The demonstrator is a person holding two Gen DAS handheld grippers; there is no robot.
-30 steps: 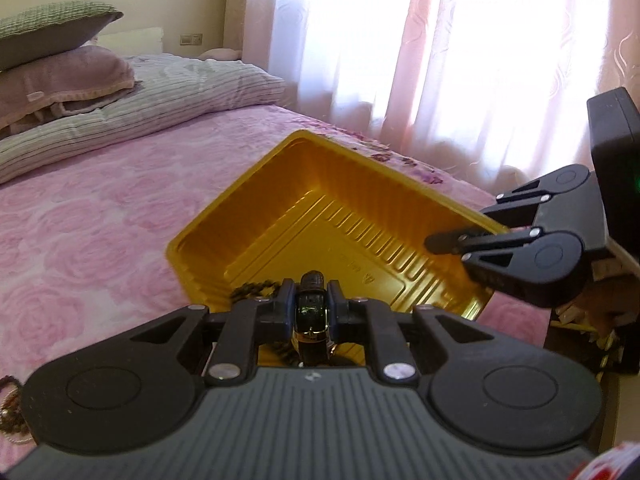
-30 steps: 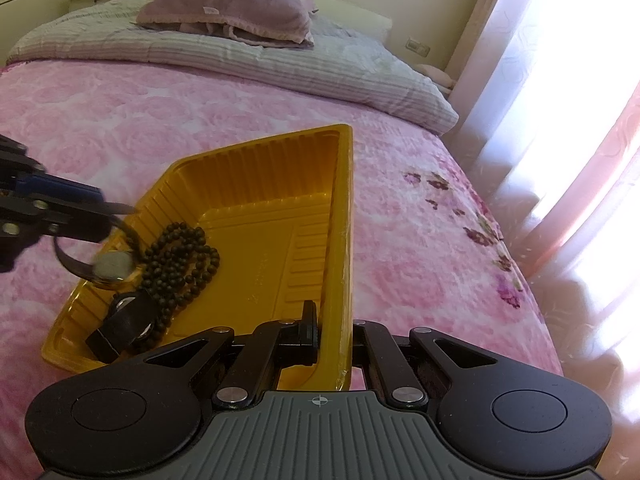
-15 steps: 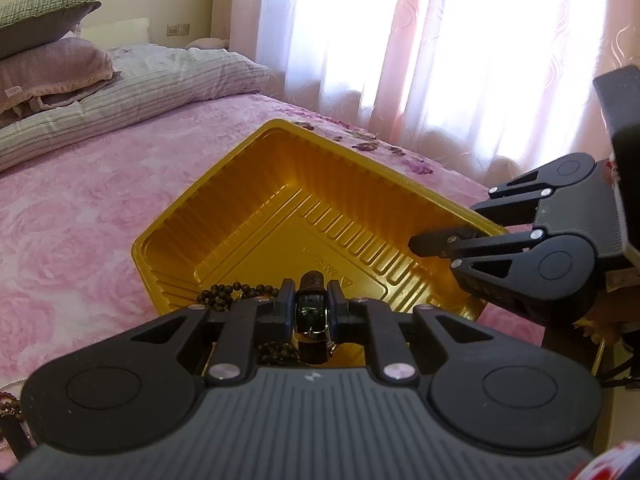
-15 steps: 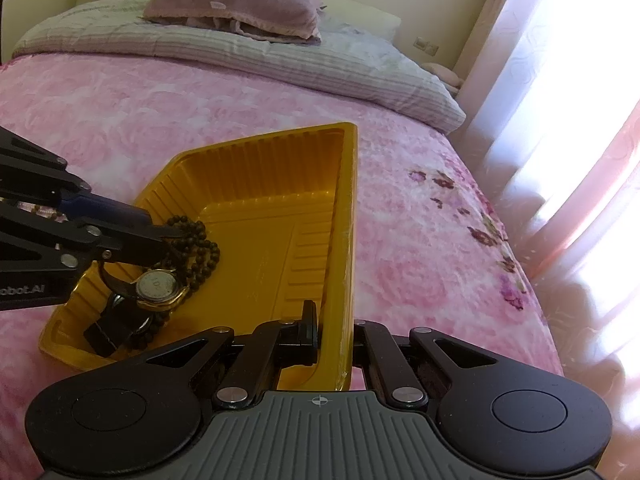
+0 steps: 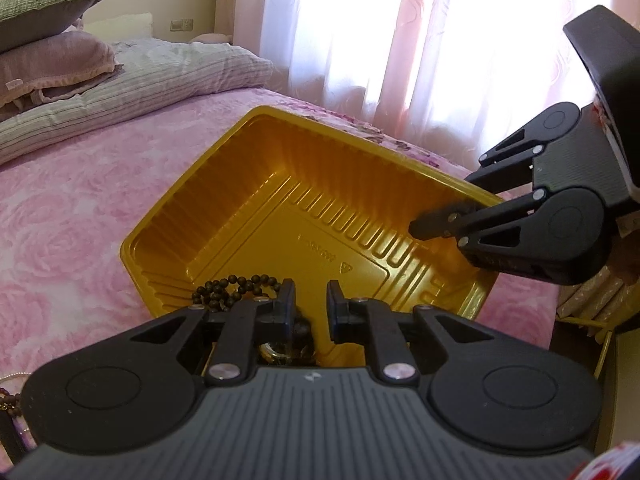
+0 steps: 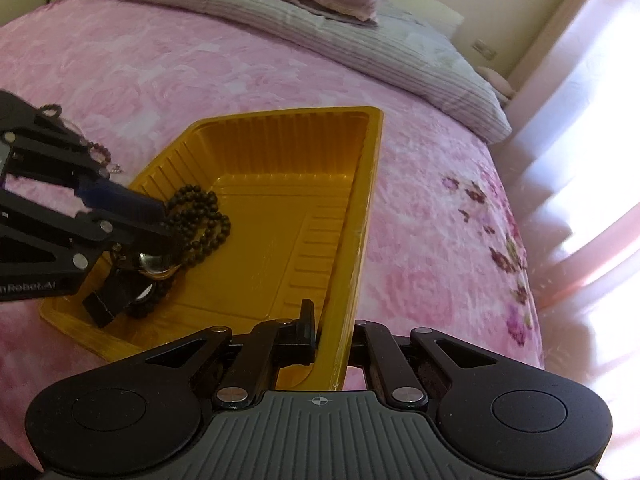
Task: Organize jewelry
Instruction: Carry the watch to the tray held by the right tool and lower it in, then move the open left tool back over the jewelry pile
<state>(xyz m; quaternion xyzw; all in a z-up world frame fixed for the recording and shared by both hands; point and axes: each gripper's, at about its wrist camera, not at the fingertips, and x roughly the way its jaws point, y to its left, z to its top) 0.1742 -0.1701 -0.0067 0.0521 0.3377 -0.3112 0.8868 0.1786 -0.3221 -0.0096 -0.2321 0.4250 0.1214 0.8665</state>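
Note:
A gold plastic tray [image 5: 248, 184] [image 6: 272, 240] lies on the pink bed. My right gripper [image 6: 332, 332] [image 5: 432, 220] is shut on the tray's near right wall, one finger inside and one outside. My left gripper [image 5: 311, 300] [image 6: 164, 220] hovers low over the tray's corner, its jaws a little apart with bare tray showing between the pads. Just under its tips a gold-rimmed watch [image 5: 272, 350] [image 6: 154, 266] rests on a dark bead string [image 5: 232, 286] [image 6: 200, 216]. A black-strapped watch [image 6: 116, 300] lies beside them.
More bead jewellery [image 6: 100, 152] [image 5: 8, 400] lies on the pink bedspread [image 6: 420, 220] beside the tray, behind my left gripper. A striped bolster [image 5: 120, 92] and pillows [image 5: 52, 64] sit at the head. Curtains [image 5: 400, 40] hang past the bed's far edge.
The gold watch has left the gap between my left gripper's fingers and now rests on the beads in the tray. The right gripper has rolled while still clamped on the tray wall.

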